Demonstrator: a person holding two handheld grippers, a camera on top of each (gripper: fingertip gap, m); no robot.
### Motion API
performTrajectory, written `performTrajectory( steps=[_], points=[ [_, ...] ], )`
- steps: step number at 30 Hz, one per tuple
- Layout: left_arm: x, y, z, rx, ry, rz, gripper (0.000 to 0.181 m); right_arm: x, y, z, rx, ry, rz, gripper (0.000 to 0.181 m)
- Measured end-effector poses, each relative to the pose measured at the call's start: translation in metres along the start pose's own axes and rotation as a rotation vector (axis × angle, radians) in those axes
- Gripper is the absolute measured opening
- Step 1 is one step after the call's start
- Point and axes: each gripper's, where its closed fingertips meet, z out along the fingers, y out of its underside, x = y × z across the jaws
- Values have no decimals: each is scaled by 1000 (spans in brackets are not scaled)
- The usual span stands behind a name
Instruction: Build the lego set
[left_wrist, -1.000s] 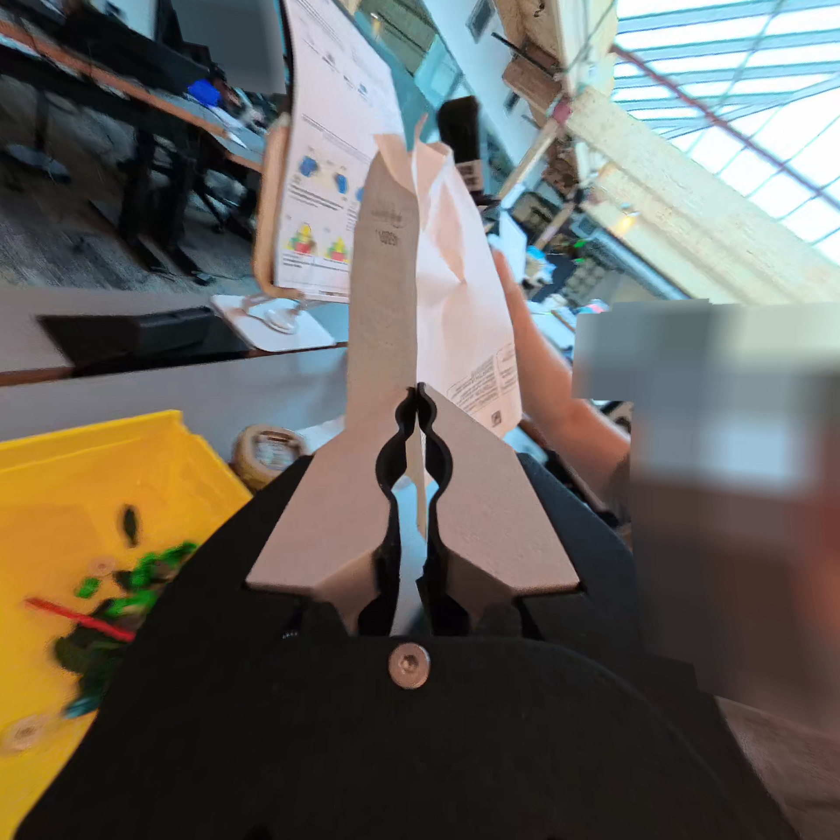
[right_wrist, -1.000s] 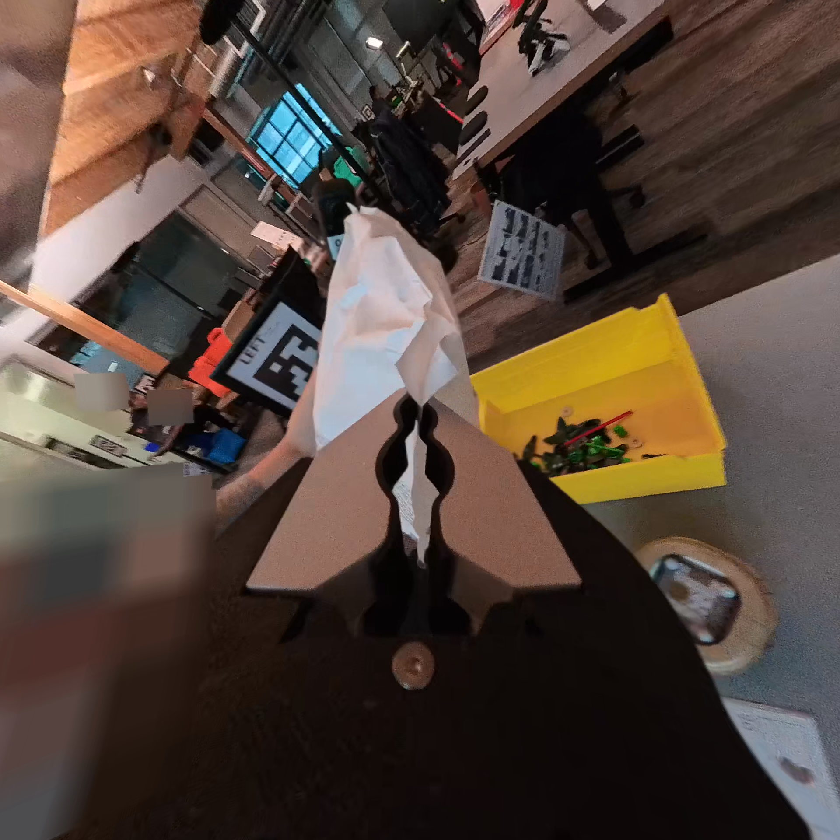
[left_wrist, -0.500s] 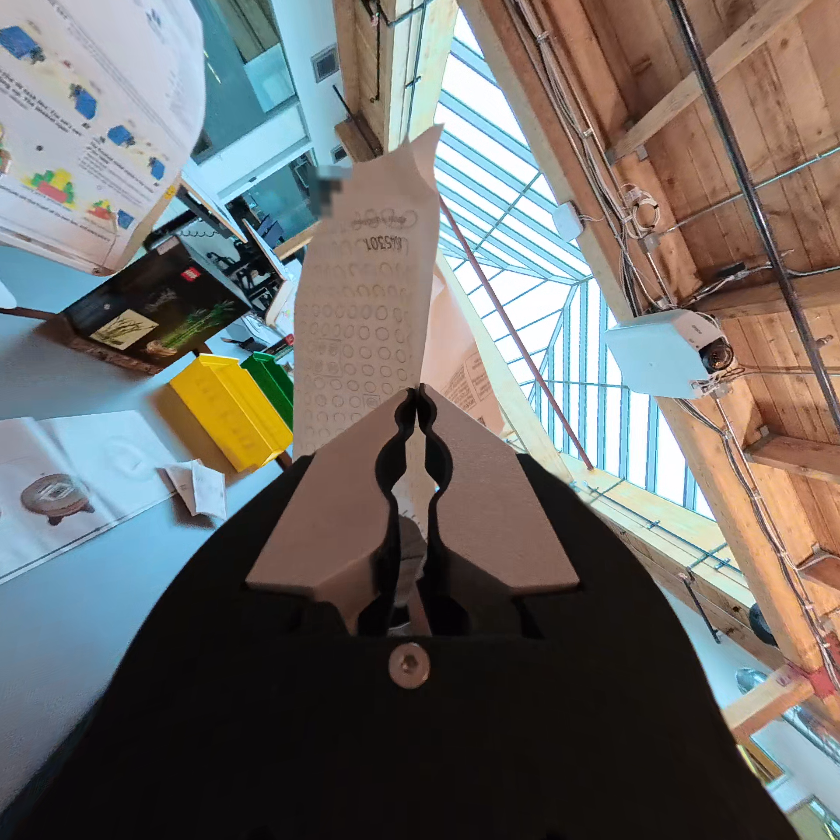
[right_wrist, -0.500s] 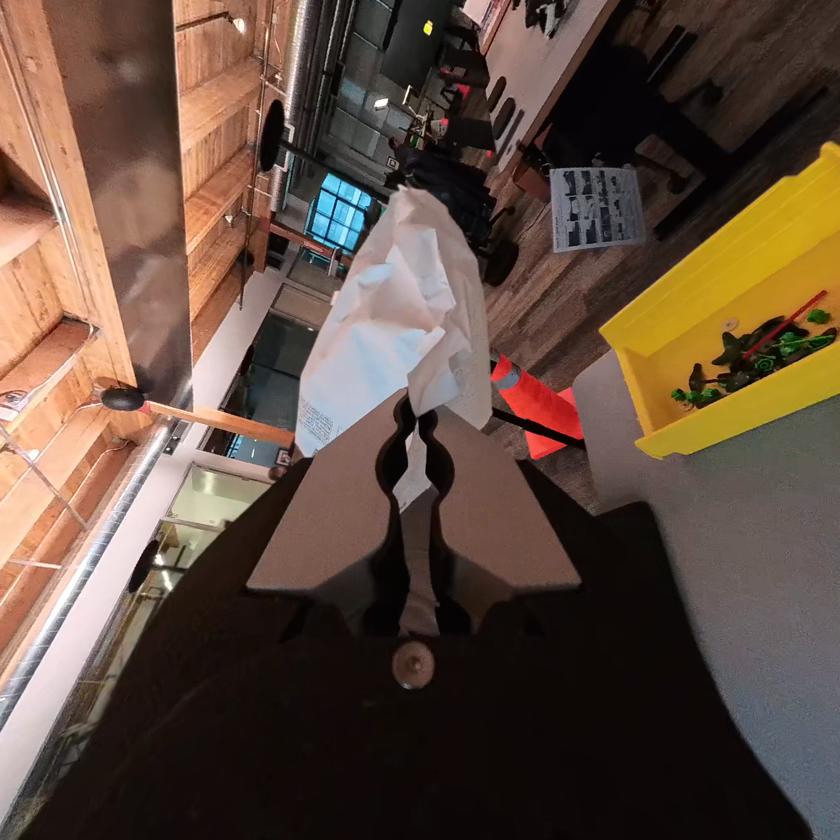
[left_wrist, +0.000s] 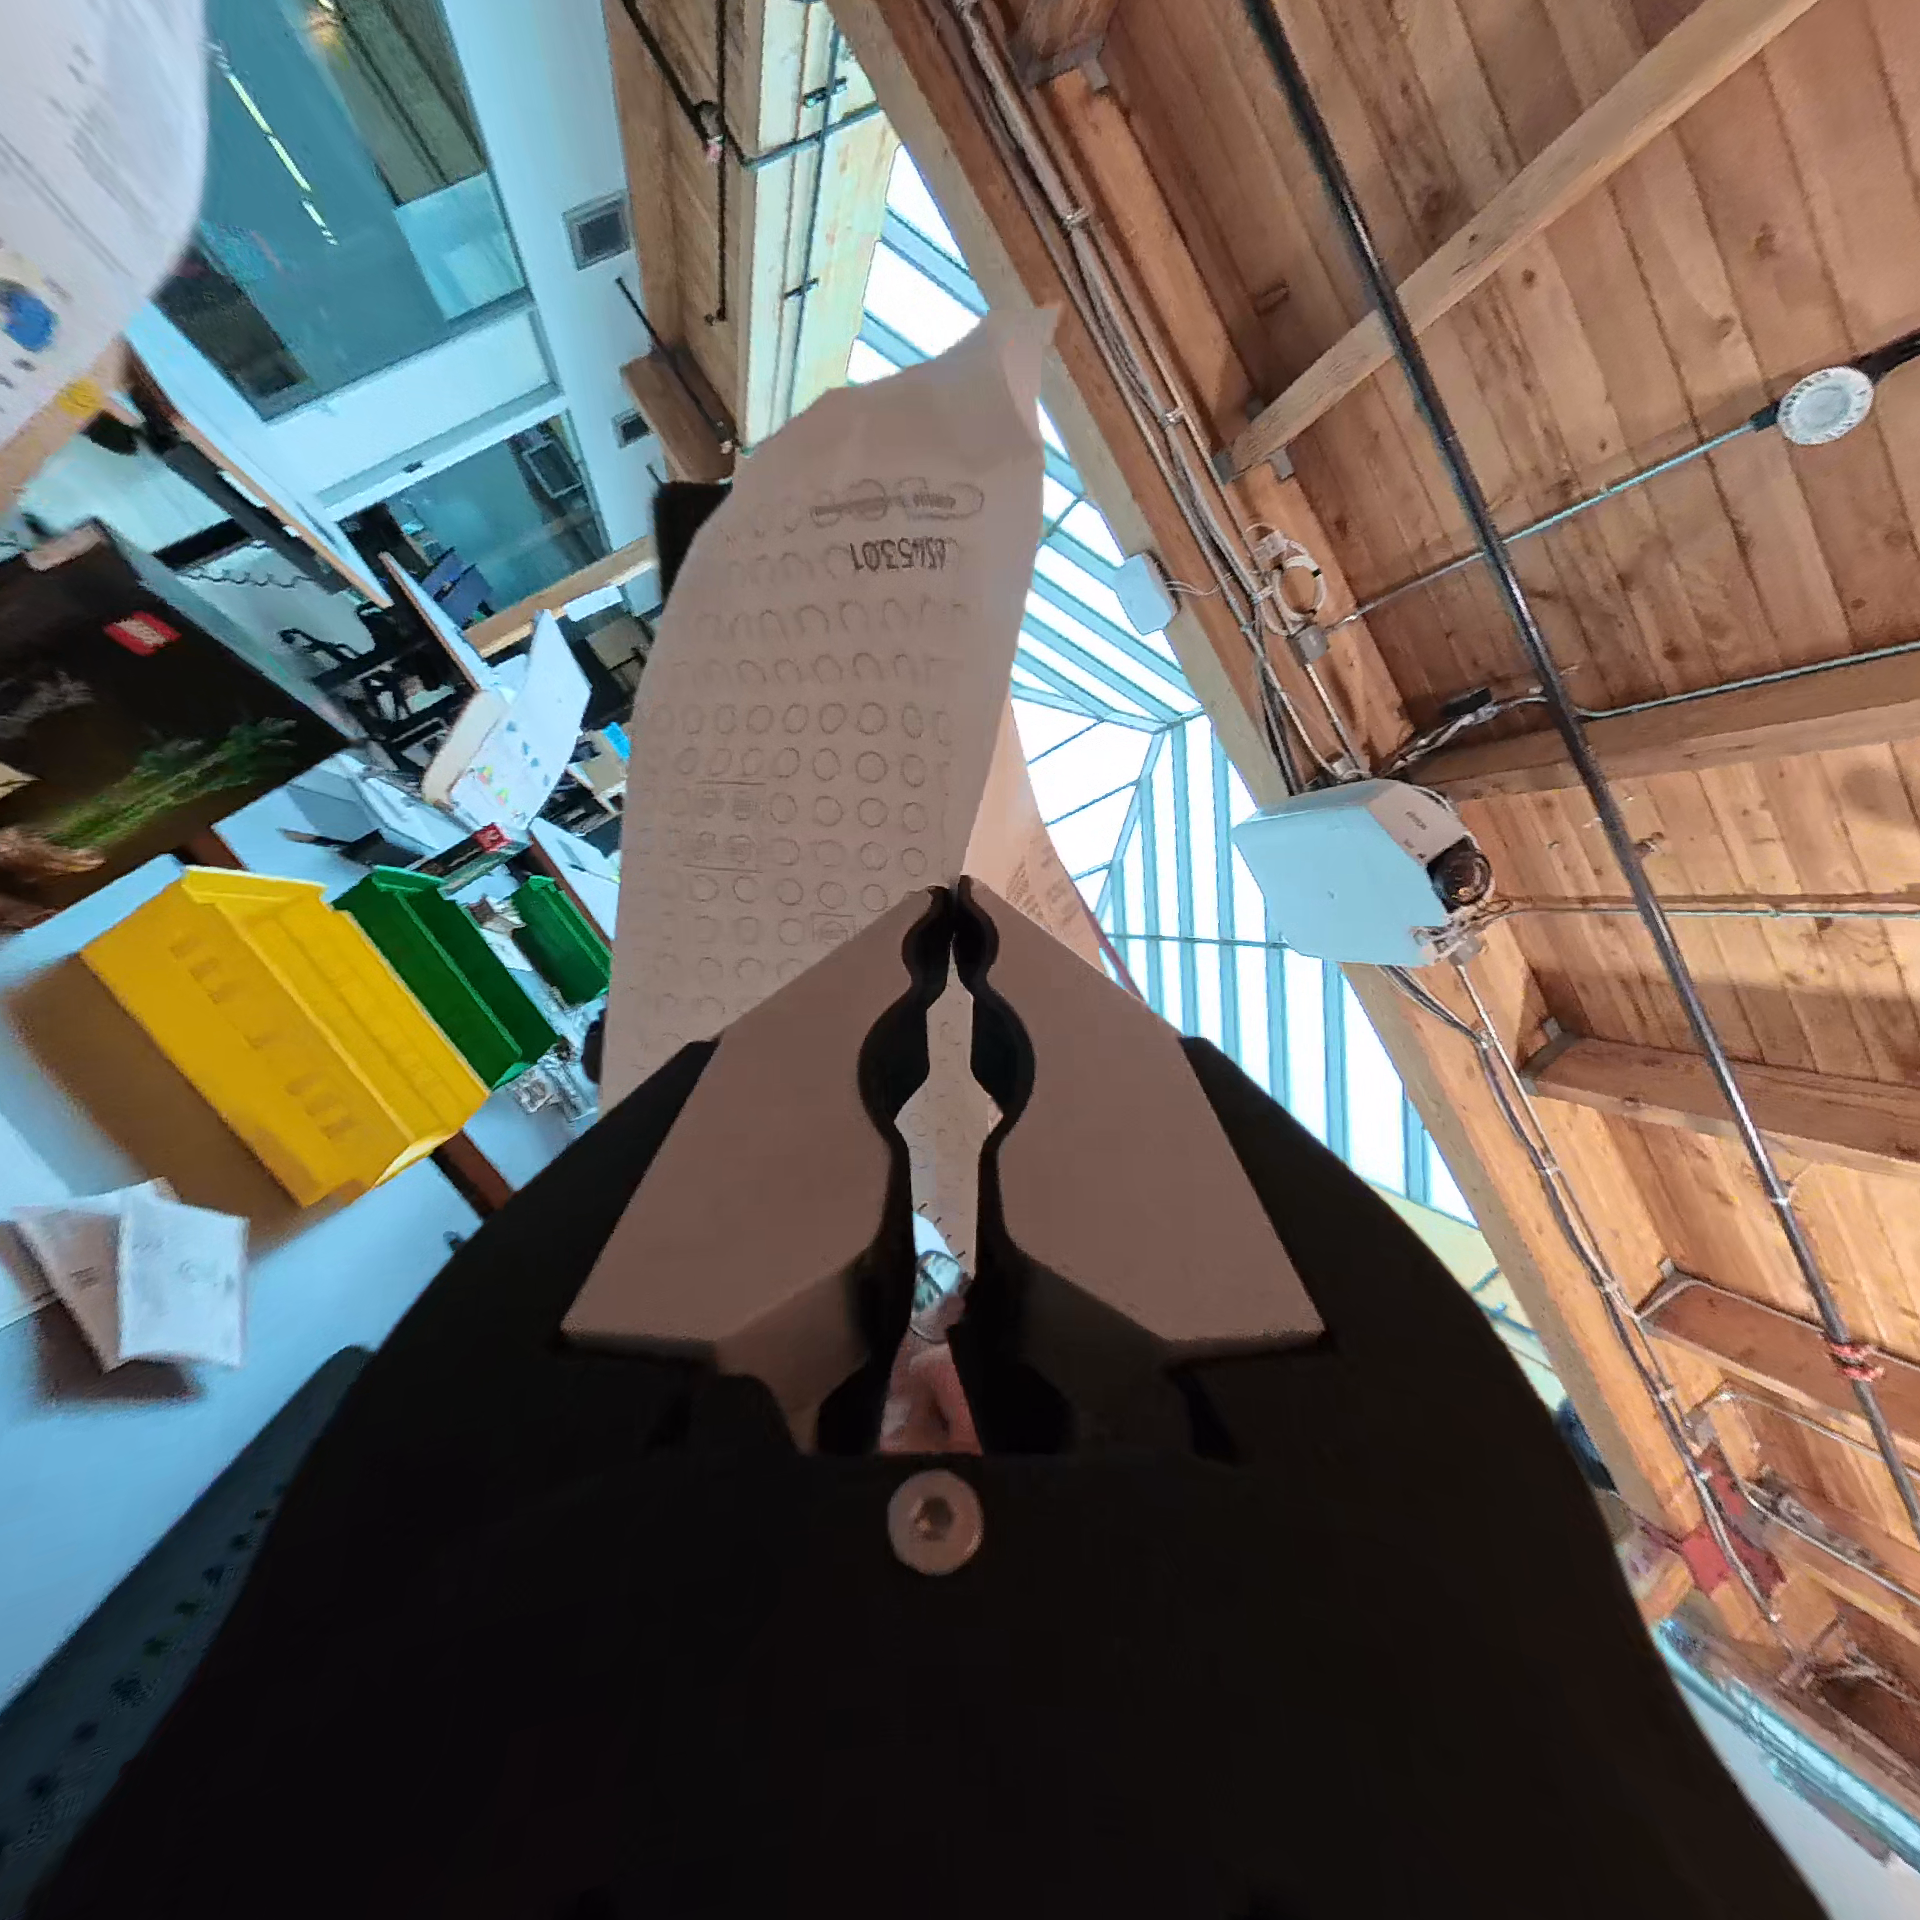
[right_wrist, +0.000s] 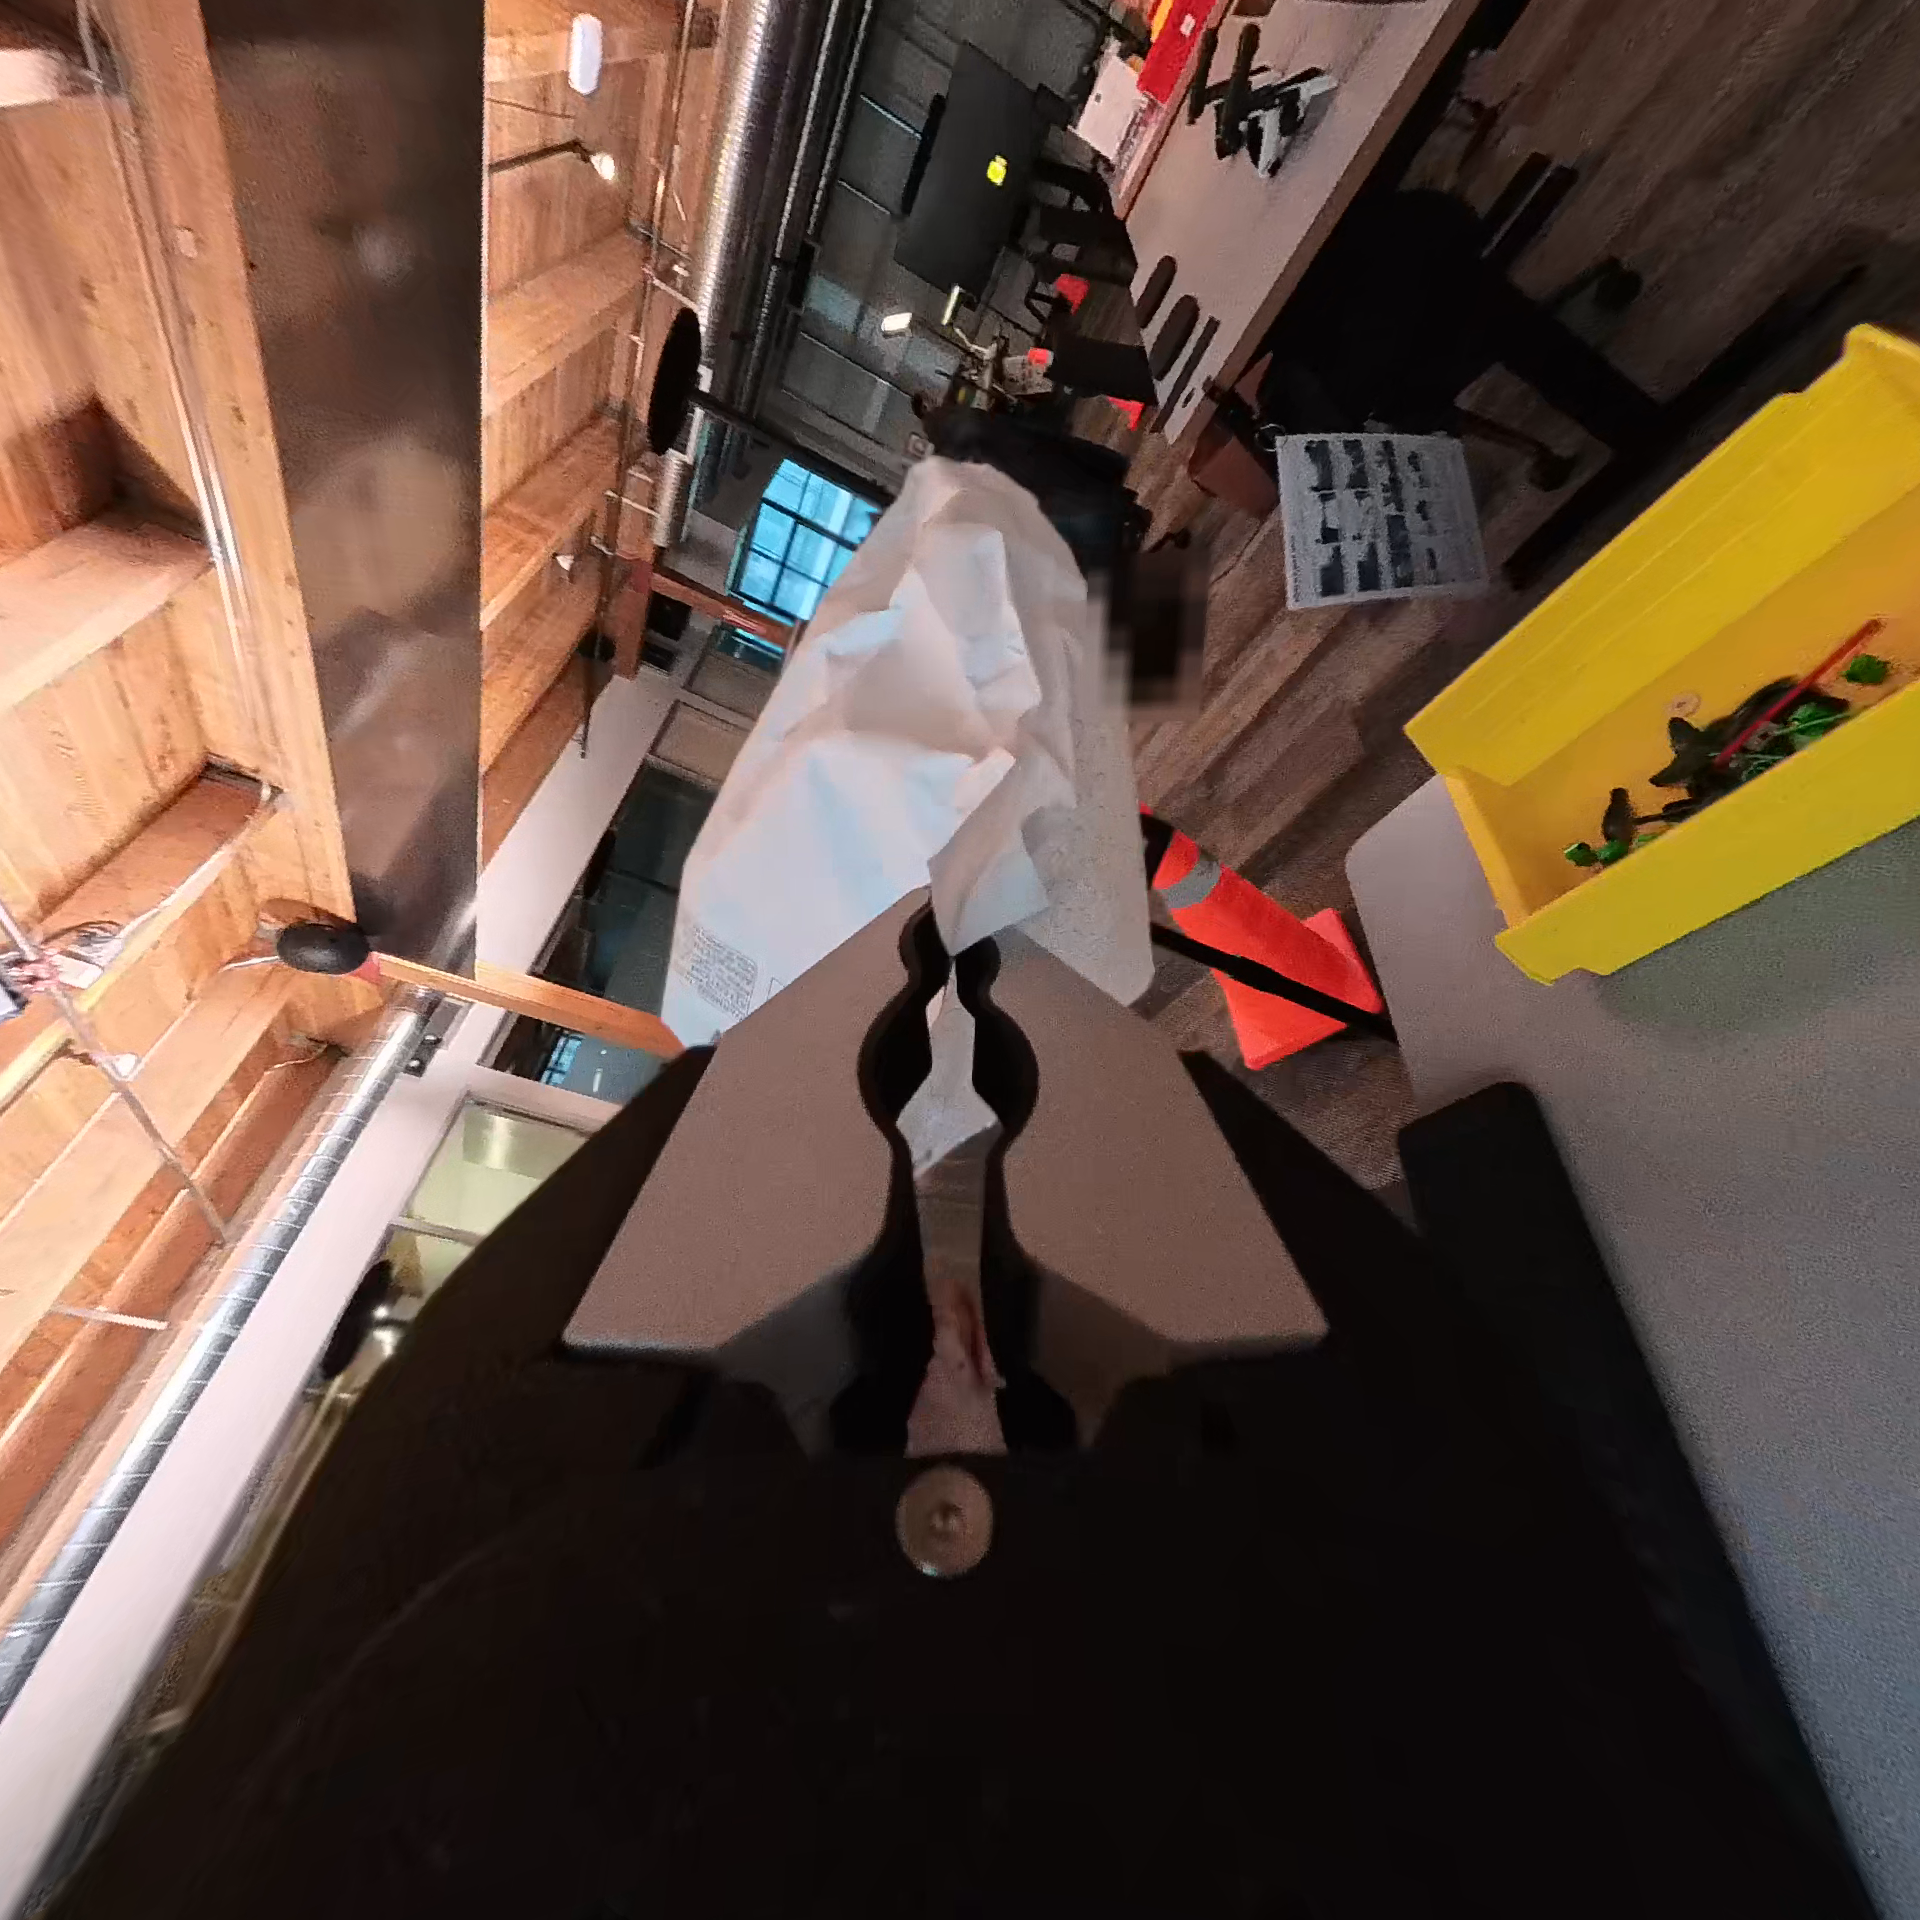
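My left gripper (left_wrist: 951, 899) is shut on a pale paper bag (left_wrist: 821, 717) printed with rows of circles. The bag stands up from the fingertips toward the ceiling. My right gripper (right_wrist: 951, 930) is shut on crumpled white paper bag material (right_wrist: 904, 748) that sticks out past its tips. I cannot tell whether both hold the same bag. A yellow bin (right_wrist: 1558, 790) with green and dark lego pieces (right_wrist: 1745, 743) and a red rod sits on the grey table (right_wrist: 1714, 1195) to the right of the right gripper.
In the left wrist view, a yellow bin (left_wrist: 281, 1029) and green bins (left_wrist: 436, 956) stand on the table at left, behind a dark lego box (left_wrist: 114, 707). Torn paper scraps (left_wrist: 135, 1288) lie nearer. An orange cone (right_wrist: 1247, 935) lies on the floor. Some 15 centimeters of space lies between my two pairs of fingers.
Both grippers have tilted upward, so the views swung from the table toward the ceiling and walls. Each stays clamped on the paper. The person's arm has left view.
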Motion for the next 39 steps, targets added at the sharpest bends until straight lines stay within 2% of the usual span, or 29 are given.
performTrajectory(
  steps=[5, 9, 16, 22, 27, 31, 33, 34, 36, 38, 39],
  points=[
    [14, 20, 56, -29, 84, -1, 0, -3, 5, -44, 40, -169, 29, 0],
    [21, 39, 87, -125, 93, 46, 0, 3, 12, -75, 95, -242, 13, 0],
    [-7, 44, 95, -177, 61, -8, 0, 12, 33, -107, 157, -230, -6, 0],
    [-16, 73, 107, -245, 79, -14, 0, 21, 45, -126, 152, -262, 25, 0],
    [-22, 74, 117, -228, 53, 38, 0, 27, 39, -137, 206, -298, 21, 5],
    [-39, 75, 118, -261, 23, 23, 0, 43, 43, -142, 210, -169, -55, 0],
    [-53, 78, 116, -315, 18, 29, 0, 37, 44, -153, 252, -142, -94, 0],
    [-64, 79, 113, -341, 2, 61, 4, 36, 48, -164, 258, -103, -116, 0],
    [-100, 80, 106, -379, -99, 154, 26, 27, 59, -190, 281, 18, -177, 0],
    [-134, 83, 93, -420, -179, 208, 44, 15, 72, -231, 349, 193, -250, 0],
    [-147, 86, 86, -437, -192, 205, 43, 10, 80, -256, 385, 306, -298, 0]
  ],
)
